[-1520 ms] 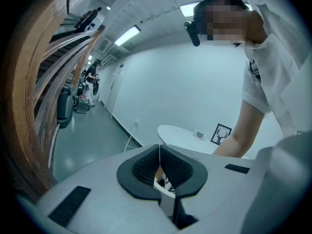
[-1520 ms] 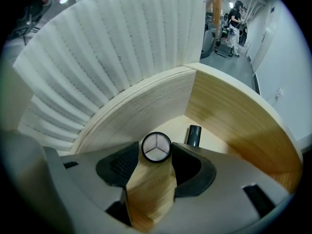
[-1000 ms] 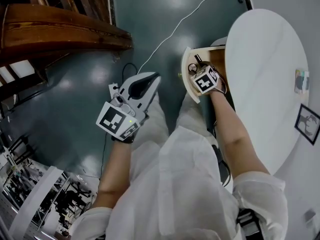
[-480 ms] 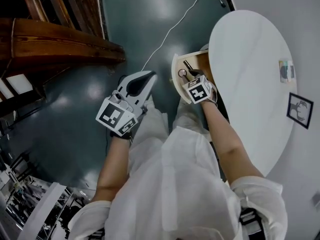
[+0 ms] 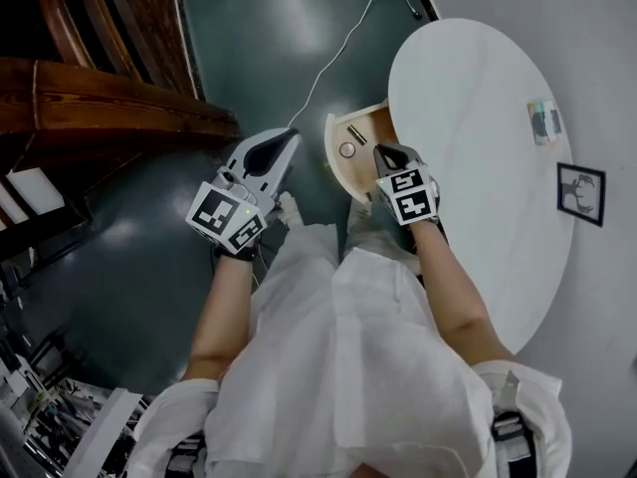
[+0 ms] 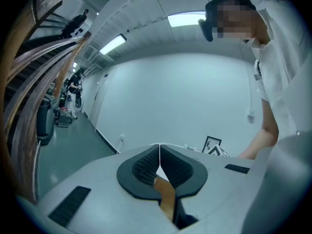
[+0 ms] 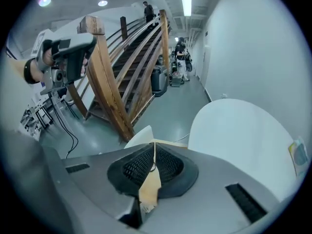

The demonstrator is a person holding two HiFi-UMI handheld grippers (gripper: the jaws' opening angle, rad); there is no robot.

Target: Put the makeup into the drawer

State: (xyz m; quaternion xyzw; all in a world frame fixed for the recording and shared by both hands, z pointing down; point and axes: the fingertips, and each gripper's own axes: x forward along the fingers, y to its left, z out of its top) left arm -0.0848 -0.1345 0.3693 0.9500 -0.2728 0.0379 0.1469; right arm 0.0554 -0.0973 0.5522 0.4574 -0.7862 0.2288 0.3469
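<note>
Dark teal floor (image 5: 269, 38); wooden staircase (image 5: 109, 98) at left. White oval surface (image 5: 478, 118), framed picture (image 5: 581, 192) at its right edge. Open drawer (image 5: 332, 157) under its left edge. Left claw (image 5: 287, 137) clenched, empty. Right claw (image 5: 384, 153) just closed, empty, over drawer. Makeup (image 5: 347, 150) inside drawer.

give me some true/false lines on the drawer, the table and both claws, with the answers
The drawer under the white table is open. True.
The right claw is shut on a makeup item. False: it is shut with nothing between its jaws.
The left claw is shut and empty. True.
The drawer holds nothing. False: a round item and a slim stick lie in it.
</note>
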